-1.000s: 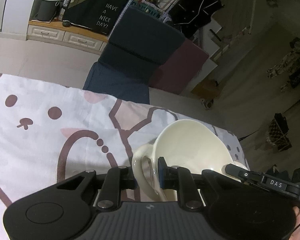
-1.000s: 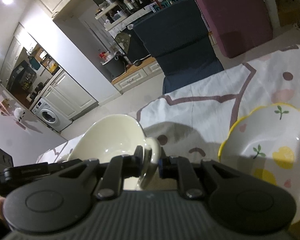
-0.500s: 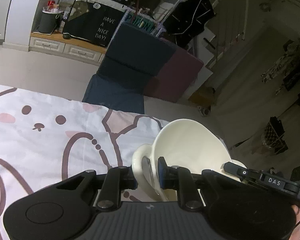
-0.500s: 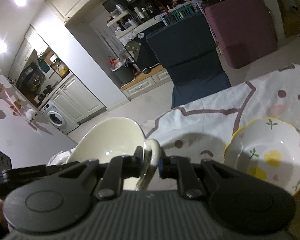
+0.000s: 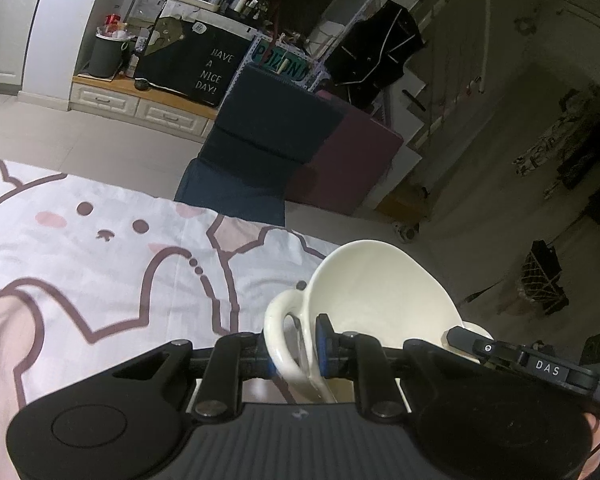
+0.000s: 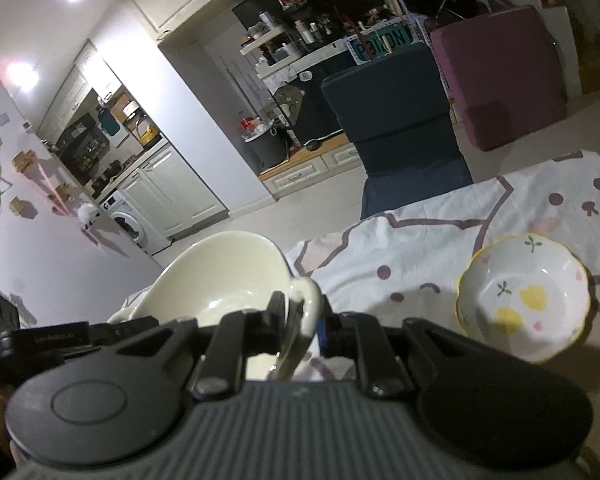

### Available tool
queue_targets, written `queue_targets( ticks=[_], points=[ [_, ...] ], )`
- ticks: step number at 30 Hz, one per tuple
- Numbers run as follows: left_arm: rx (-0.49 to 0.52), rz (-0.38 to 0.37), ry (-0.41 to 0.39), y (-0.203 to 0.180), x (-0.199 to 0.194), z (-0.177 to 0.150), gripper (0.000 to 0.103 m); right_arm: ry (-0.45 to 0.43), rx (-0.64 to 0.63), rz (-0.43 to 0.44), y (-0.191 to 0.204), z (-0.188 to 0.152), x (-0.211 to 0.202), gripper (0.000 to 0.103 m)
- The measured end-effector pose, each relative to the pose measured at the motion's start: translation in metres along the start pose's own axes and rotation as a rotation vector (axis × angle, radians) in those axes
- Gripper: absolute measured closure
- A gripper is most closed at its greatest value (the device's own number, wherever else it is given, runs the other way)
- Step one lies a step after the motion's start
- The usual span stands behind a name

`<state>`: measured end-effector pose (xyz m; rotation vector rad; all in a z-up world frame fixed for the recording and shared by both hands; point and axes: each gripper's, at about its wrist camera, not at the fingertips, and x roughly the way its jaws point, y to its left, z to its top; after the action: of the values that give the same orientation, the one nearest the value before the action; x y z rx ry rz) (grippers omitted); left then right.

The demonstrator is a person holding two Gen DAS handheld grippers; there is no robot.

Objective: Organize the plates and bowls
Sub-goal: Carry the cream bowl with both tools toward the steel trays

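Left wrist view — cream bowl (image 5: 384, 292) tilted, its handles pinched by both grippers.

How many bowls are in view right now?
2. The cream two-handled bowl is held between both hand-held grippers; the yellow-rimmed floral bowl sits on the cloth at right. Others may be hidden.

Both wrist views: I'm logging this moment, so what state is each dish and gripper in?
cream bowl: held off the cloth by both handles, empty.
left gripper: shut on one handle.
right gripper: shut on the other handle.
flowered bowl: upright on the tablecloth, empty, untouched.
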<state>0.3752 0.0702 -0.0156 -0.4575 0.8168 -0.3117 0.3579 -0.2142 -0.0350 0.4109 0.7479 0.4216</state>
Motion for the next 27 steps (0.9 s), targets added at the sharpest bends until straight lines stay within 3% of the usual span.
queue_targets(
  ticks=[13,27],
  points=[
    [-0.02,0.014,-0.013,-0.003,-0.056,-0.054,0.084,0.027,-0.033,0.008,0.016,-0.032,-0.031,0.084],
    [-0.063,0.025,-0.008,0.021,-0.106,-0.116,0.084,0.065,-0.056,0.021,0.045,-0.092,-0.062,0.084]
  ],
)
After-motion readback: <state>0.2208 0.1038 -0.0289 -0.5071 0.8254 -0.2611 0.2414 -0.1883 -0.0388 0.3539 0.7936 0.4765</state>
